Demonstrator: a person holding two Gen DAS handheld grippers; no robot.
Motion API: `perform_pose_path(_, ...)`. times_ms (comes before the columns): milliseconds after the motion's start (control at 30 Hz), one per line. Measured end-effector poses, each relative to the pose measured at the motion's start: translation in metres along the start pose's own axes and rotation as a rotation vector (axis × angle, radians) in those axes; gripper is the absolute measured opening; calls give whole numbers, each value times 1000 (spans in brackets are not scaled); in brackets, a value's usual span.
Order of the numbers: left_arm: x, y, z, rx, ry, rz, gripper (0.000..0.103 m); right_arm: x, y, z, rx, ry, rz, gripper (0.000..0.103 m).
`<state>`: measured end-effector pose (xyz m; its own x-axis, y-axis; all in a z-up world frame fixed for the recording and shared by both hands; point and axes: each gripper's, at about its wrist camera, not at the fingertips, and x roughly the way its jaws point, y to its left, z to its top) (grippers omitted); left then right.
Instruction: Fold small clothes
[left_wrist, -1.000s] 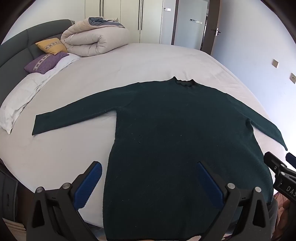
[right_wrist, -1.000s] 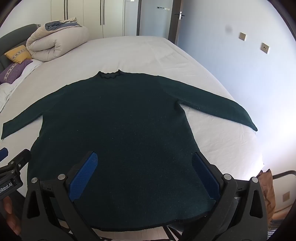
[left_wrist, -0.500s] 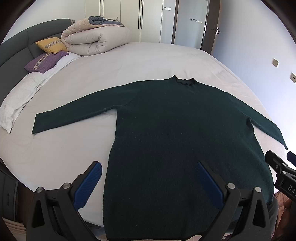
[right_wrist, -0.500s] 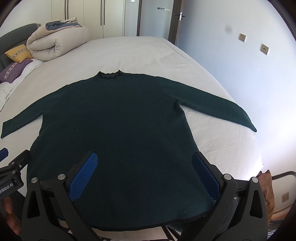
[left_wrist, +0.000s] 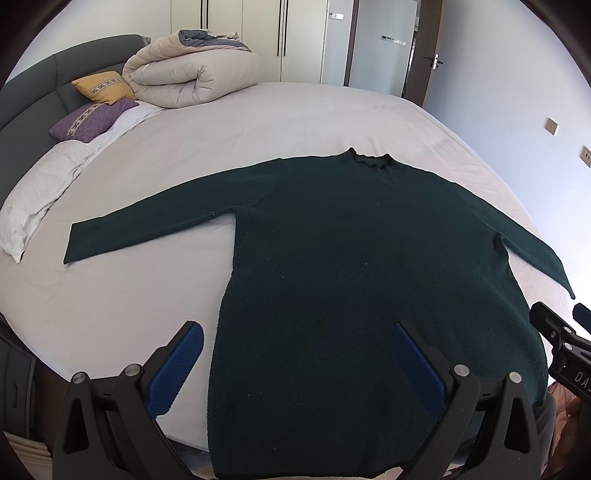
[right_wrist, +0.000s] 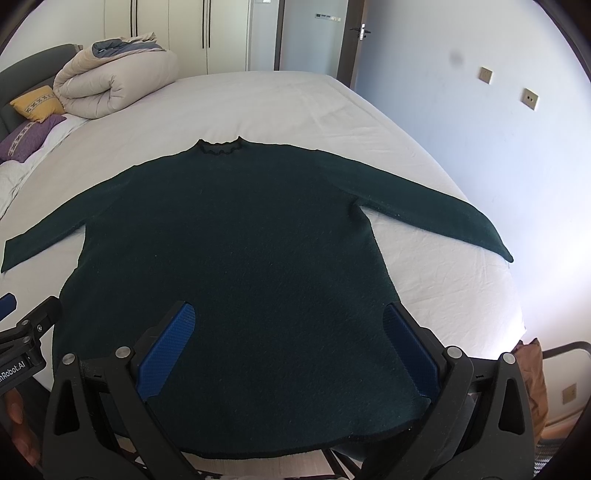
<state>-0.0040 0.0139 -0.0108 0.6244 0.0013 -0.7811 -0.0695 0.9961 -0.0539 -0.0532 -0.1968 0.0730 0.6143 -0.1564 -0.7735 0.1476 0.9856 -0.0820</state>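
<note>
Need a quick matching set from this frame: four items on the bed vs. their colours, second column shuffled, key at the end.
Items:
1. sweater
2. duvet
3. front cushion
4. back cushion

Colours:
A. yellow
B. dark green
C. beige
D. purple

Pairs: 1-B, 2-C, 3-D, 4-A
</note>
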Motion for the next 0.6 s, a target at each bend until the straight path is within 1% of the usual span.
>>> perform_pose_path(600,3,8,-9,-5,10,1,103,8,-1,-7,-1,12,-1,103)
